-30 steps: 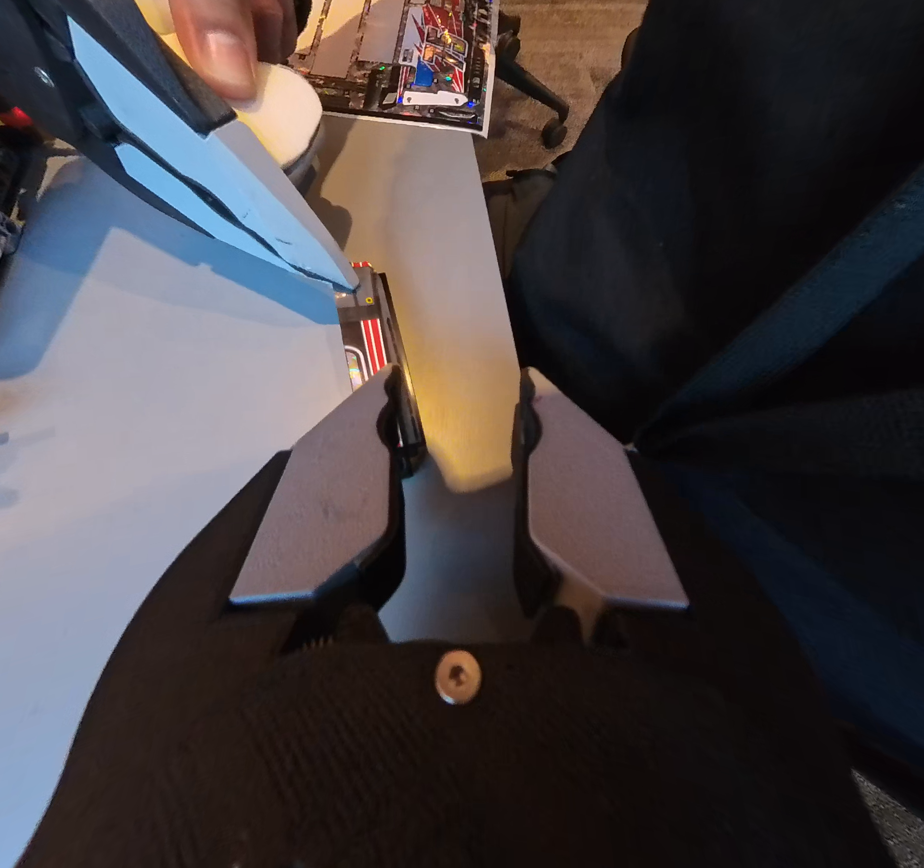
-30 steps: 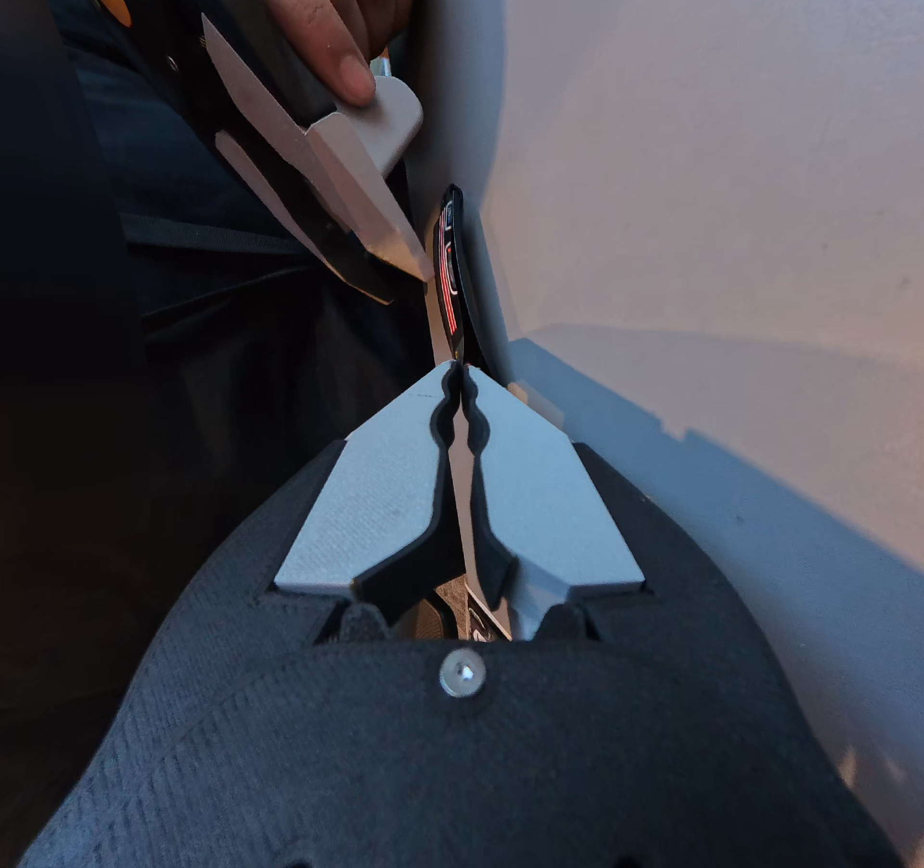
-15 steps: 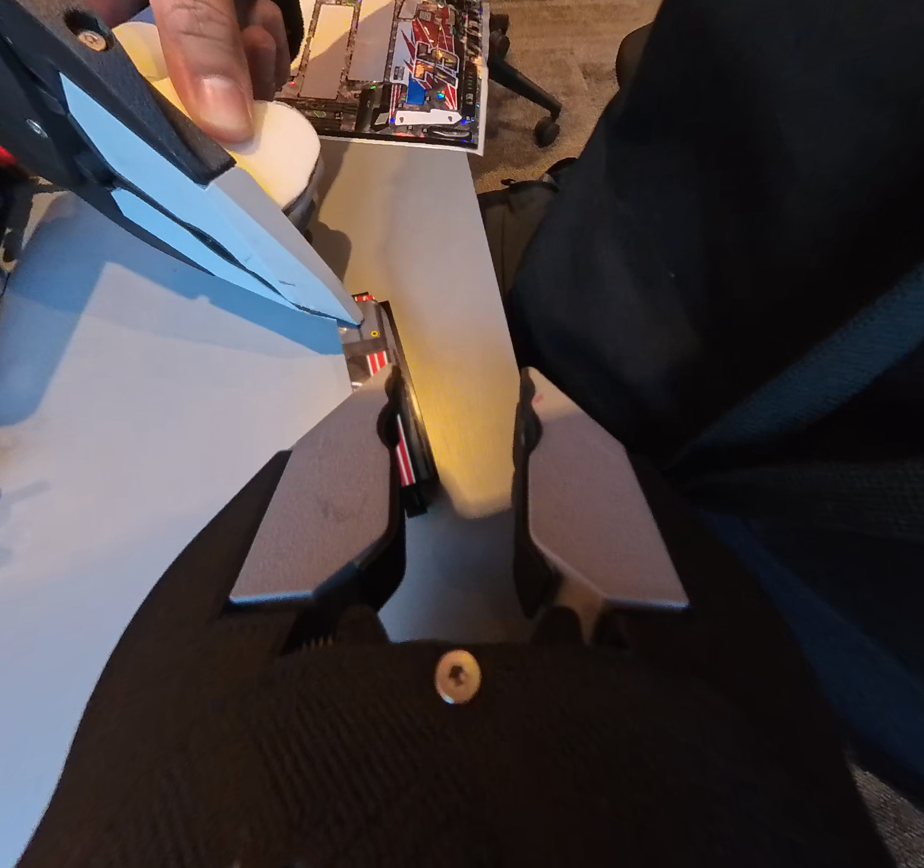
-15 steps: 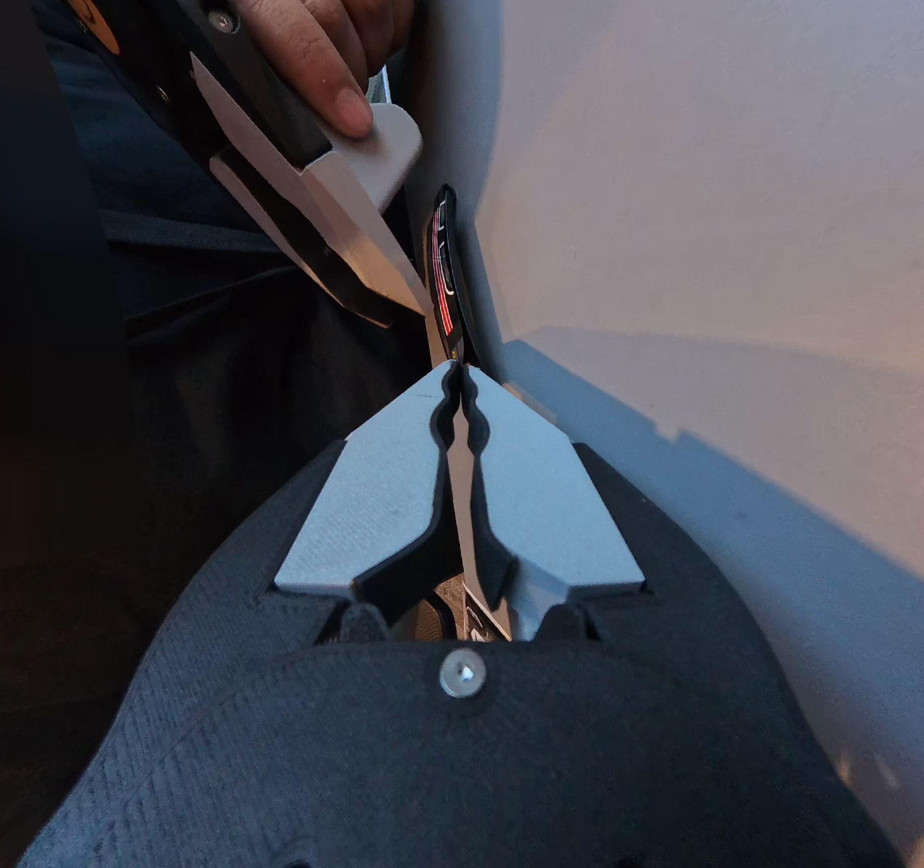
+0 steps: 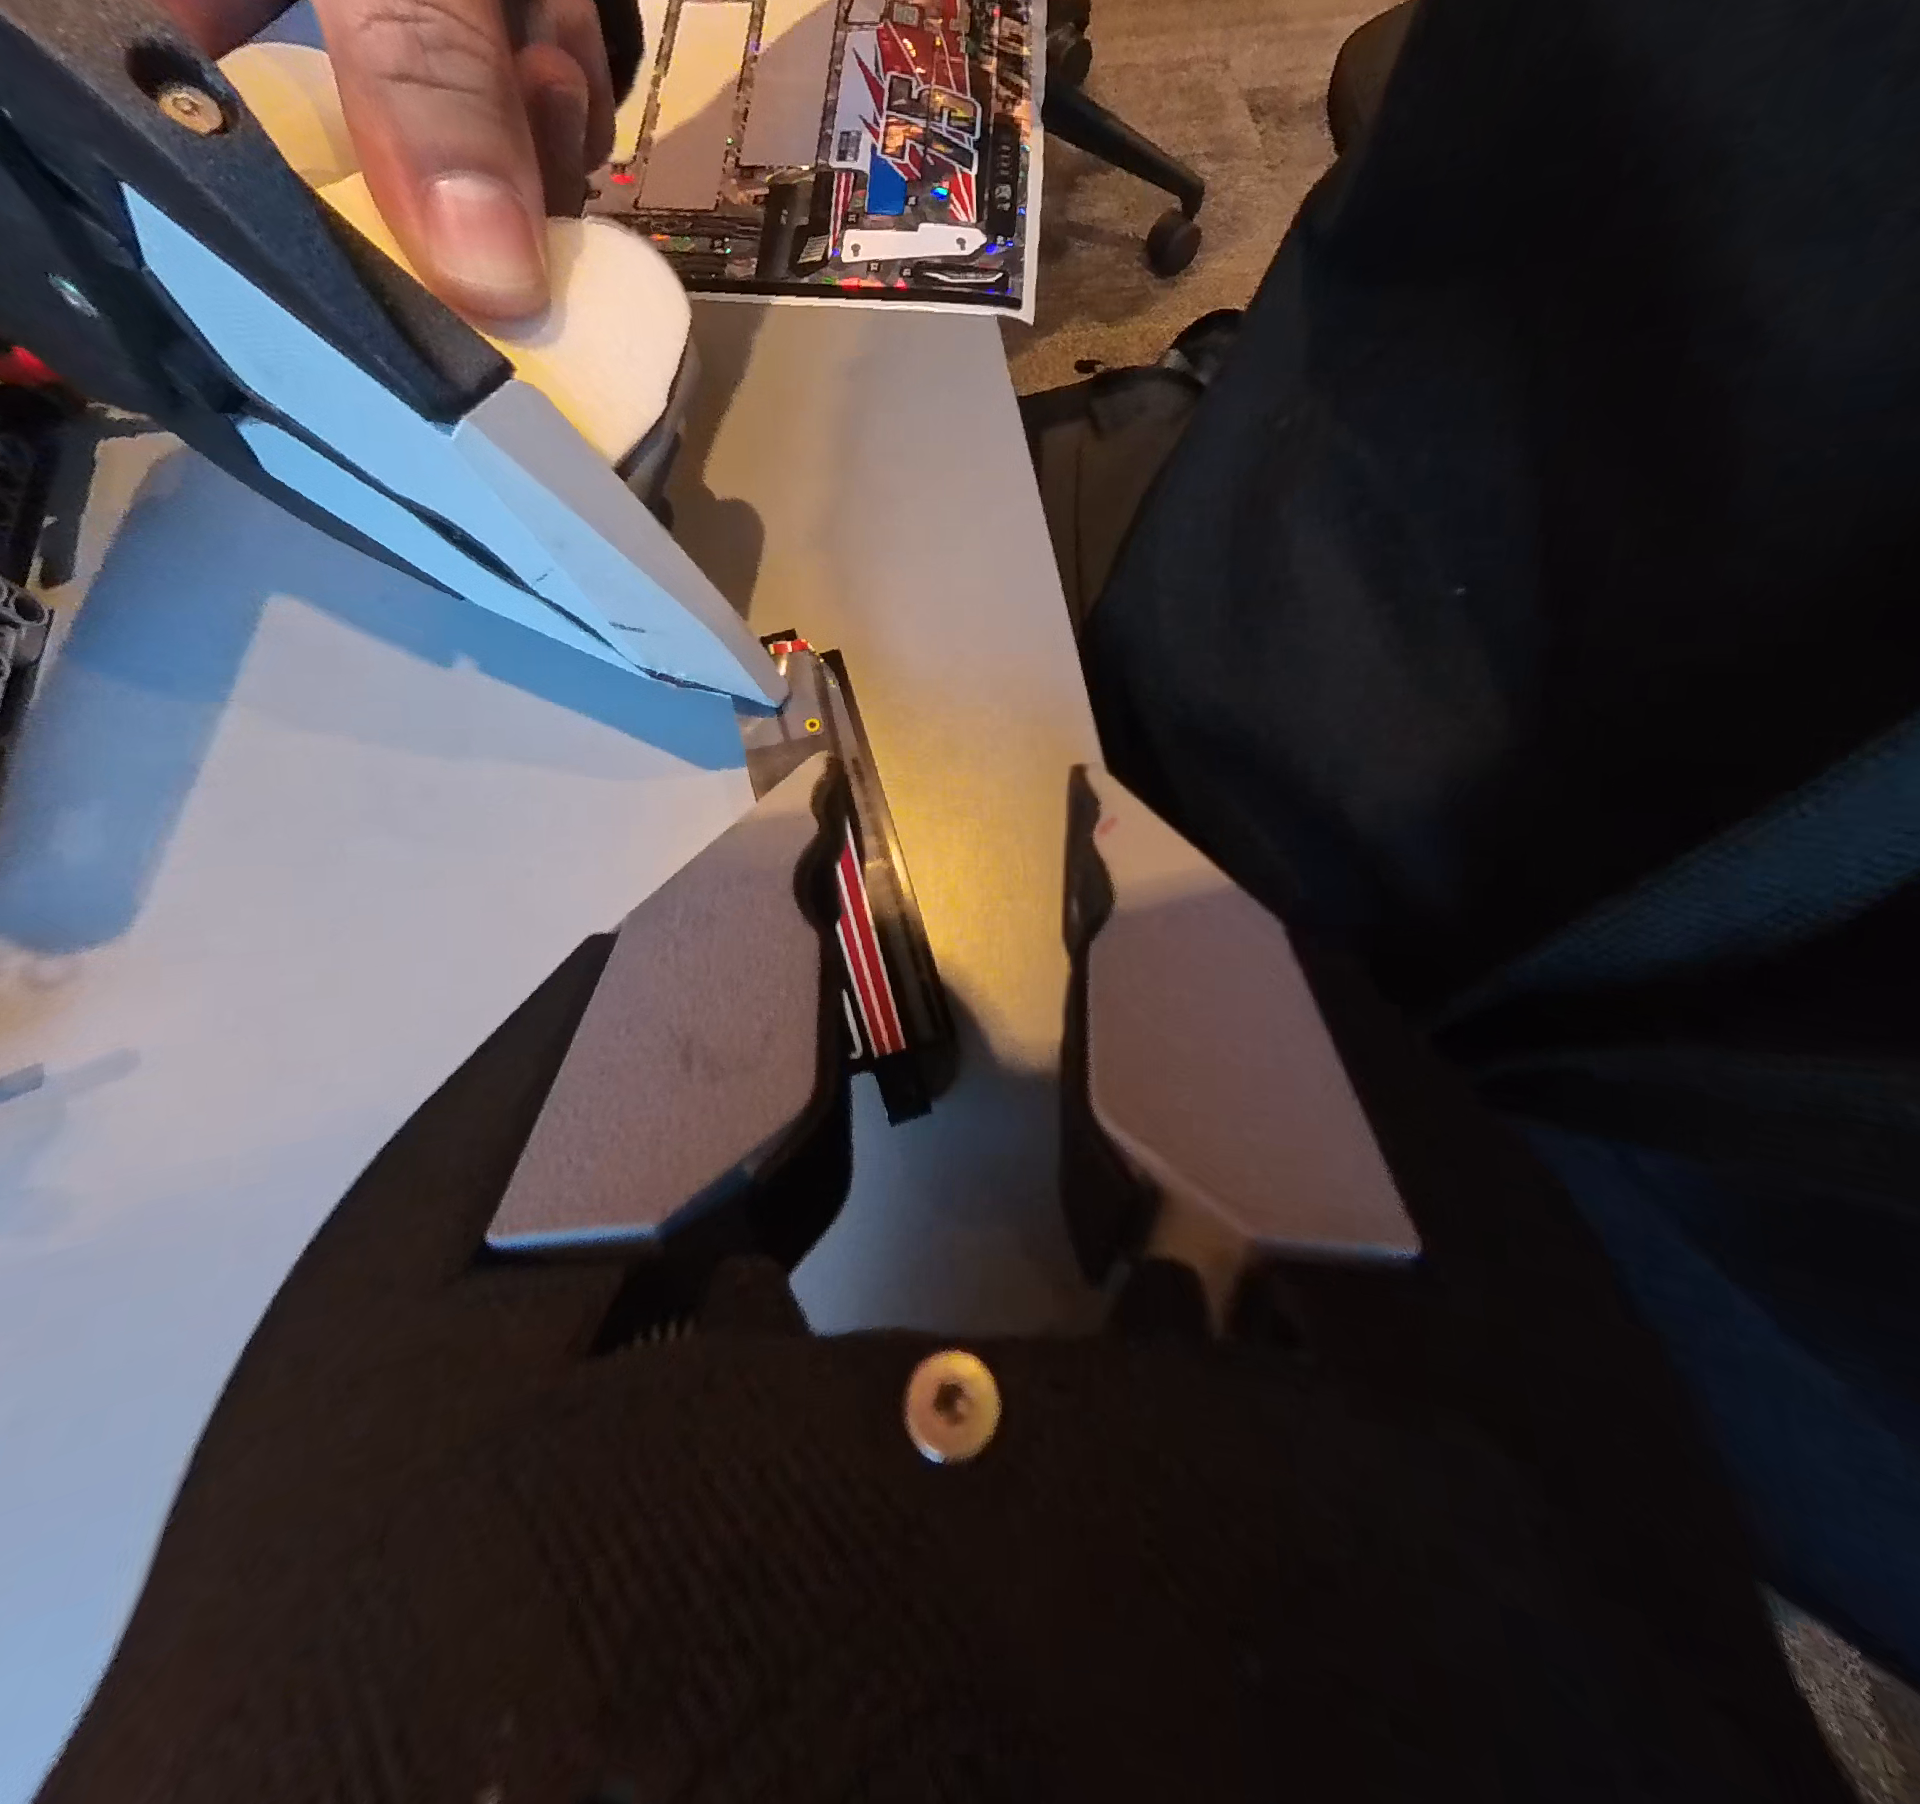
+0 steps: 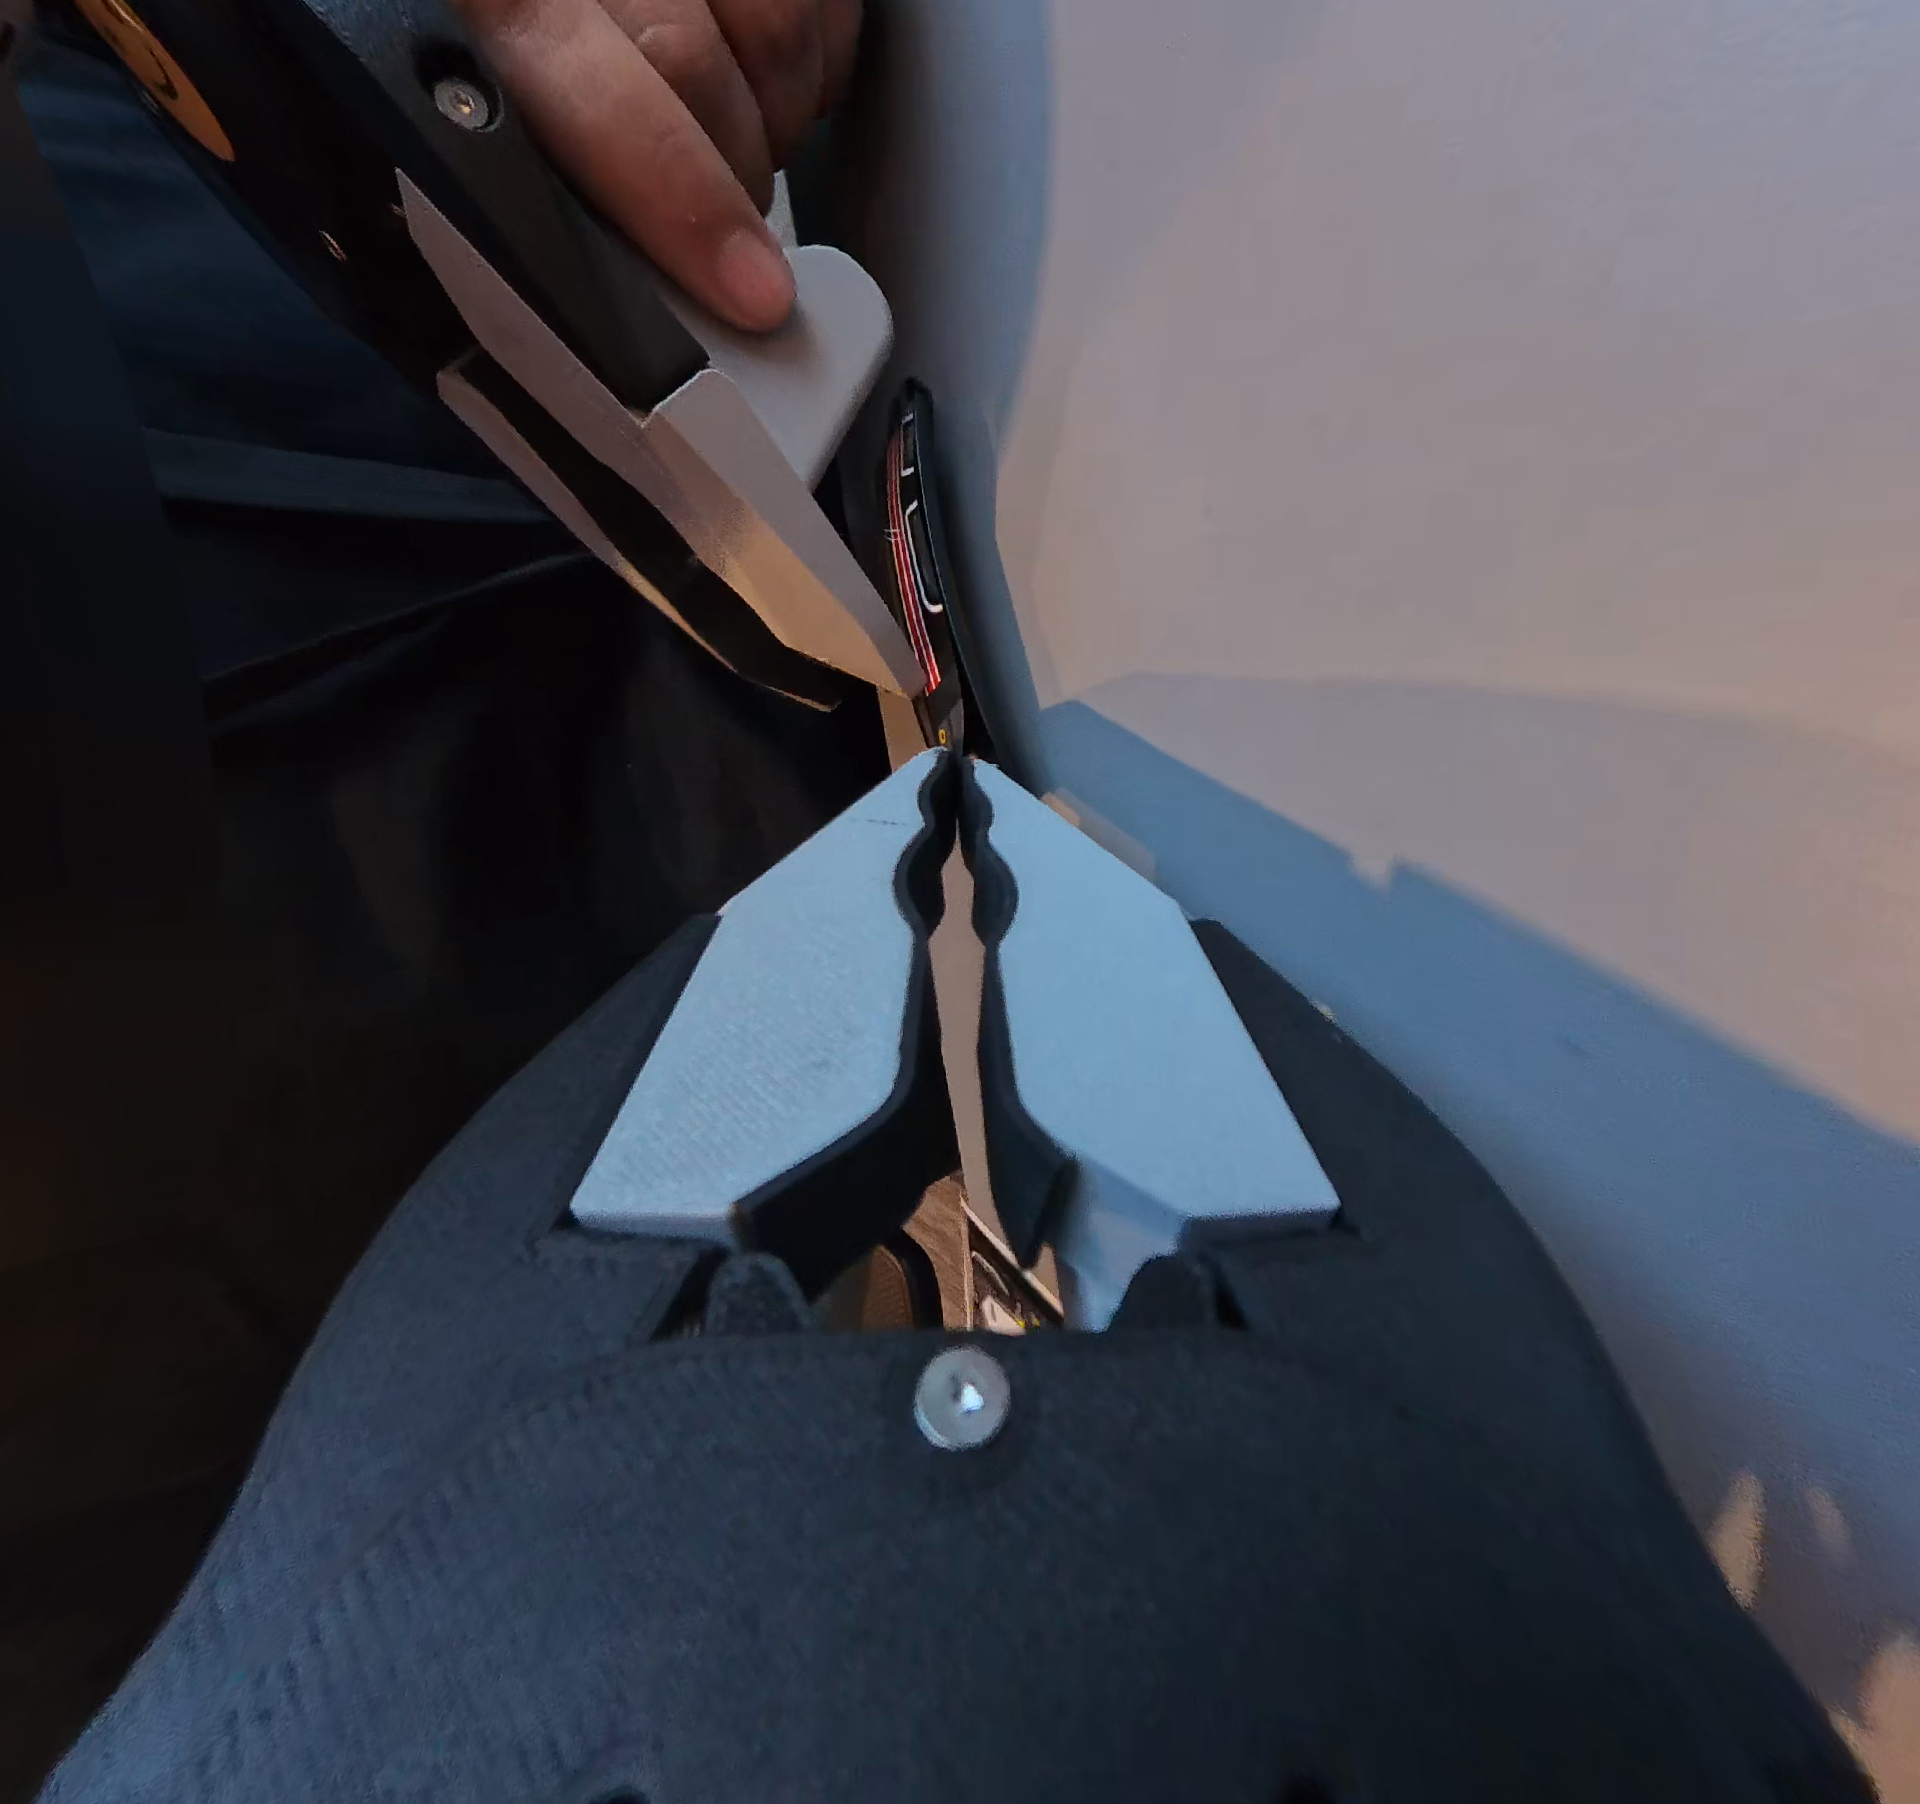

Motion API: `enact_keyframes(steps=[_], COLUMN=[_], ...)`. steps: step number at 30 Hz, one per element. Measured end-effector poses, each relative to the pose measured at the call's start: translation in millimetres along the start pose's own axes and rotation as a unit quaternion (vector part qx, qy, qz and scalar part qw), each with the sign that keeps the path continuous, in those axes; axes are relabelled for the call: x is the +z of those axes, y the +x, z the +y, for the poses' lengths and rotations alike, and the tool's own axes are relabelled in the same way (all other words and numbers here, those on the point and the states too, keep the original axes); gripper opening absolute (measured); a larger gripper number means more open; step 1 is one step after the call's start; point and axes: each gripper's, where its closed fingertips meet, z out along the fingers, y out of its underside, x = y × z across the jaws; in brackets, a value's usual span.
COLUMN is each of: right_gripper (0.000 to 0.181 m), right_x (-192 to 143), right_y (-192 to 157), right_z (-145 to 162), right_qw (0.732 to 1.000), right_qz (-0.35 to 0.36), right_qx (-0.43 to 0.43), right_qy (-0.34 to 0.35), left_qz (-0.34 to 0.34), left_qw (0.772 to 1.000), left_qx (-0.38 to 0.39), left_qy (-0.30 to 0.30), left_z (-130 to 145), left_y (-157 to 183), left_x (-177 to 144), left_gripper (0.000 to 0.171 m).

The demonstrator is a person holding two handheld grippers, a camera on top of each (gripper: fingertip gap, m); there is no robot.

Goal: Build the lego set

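A black Lego panel [image 5: 914,985] carries a red-and-white striped sticker [image 5: 868,944]. In the left wrist view it lies on the white table [image 5: 260,923], between the fingers of my open left gripper [image 5: 951,778] and against the left finger [image 5: 707,1027]. My right gripper [image 5: 769,700] comes in from the upper left, shut on a thin sticker strip at the panel's far end. In the right wrist view my right gripper [image 6: 956,762] pinches that strip. The panel [image 6: 920,549] stands just beyond. A fingertip of my left gripper [image 6: 862,689] touches the sticker.
A shiny sticker sheet [image 5: 831,92] lies at the table's far edge. A hand [image 5: 436,92] holds the right gripper. Dark Lego parts [image 5: 21,549] show at the far left. A person's dark clothing [image 5: 1455,507] fills the right, with a chair base [image 5: 1143,185] on the carpet. Left and right tips are no more than a few centimetres apart.
The panel now lies deeper between my left gripper's fingers. More of the striped sticker shows there. In the right wrist view the left gripper has come closer to my right gripper's tips.
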Motion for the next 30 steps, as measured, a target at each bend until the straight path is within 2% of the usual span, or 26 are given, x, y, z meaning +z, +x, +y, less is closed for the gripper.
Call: enact_keyframes(steps=[2,4,5,8,9,11,12,17,20,22,26,30], right_gripper=[0.0,0.0,0.0,0.0,0.0,0.0,0.0,0.0,0.0,0.0,0.0,0.0], right_x=[0.7,1.2,1.1,-1.0,-0.8,-0.9,-1.0,0.5,0.0,-0.2,0.6,1.2], right_y=[-0.2,-1.1,-1.2,0.4,-0.1,1.0,2.7,2.3,1.2,0.6,0.0,-0.7], right_z=[0.3,0.7,1.1,2.0,2.4,1.4,2.2,3.1,2.3,2.5,3.3,4.4], right_qw=[1.0,1.0,0.999,0.998,0.997,0.998,0.997,0.997,0.996,0.996,0.996,0.995], right_qz=[0.012,0.027,0.037,0.065,0.066,0.066,0.069,0.074,0.08,0.081,0.084,0.092], right_qx=[0.001,0.003,0.001,-0.009,-0.014,-0.011,-0.01,-0.021,-0.029,-0.032,-0.036,-0.043], right_qy=[-0.005,-0.011,-0.015,-0.02,-0.02,-0.014,-0.016,-0.021,-0.018,-0.015,-0.008,-0.006], left_qz=[-0.001,0.0,0.026,0.064,0.063,0.045,0.049,0.075,0.016,-0.012,-0.084,-0.134], left_qw=[1.0,1.0,0.999,0.997,0.997,0.998,0.998,0.994,0.996,0.997,0.995,0.984], left_qx=[-0.005,0.0,0.005,-0.027,-0.031,-0.036,-0.035,-0.055,-0.056,-0.055,0.005,0.085], left_qy=[0.002,-0.003,-0.027,-0.042,-0.042,-0.035,-0.028,0.059,0.072,0.05,-0.052,-0.077], left_z=[0.3,2.1,9.4,12.8,11.8,9.0,5.7,-25.2,-27.4,-19.6,11.7,9.9], left_y=[-0.8,-0.3,7.0,12.8,11.2,5.9,8.3,17.6,-1.3,-8.1,-18.8,-23.1], left_x=[-0.1,0.2,2.4,6.0,5.9,5.6,4.5,-11.1,-16.7,-14.8,-1.5,0.6], left_gripper=[0.033,0.018,0.0,0.003,0.012,0.041,0.049,0.054,0.056,0.056,0.052,0.037])
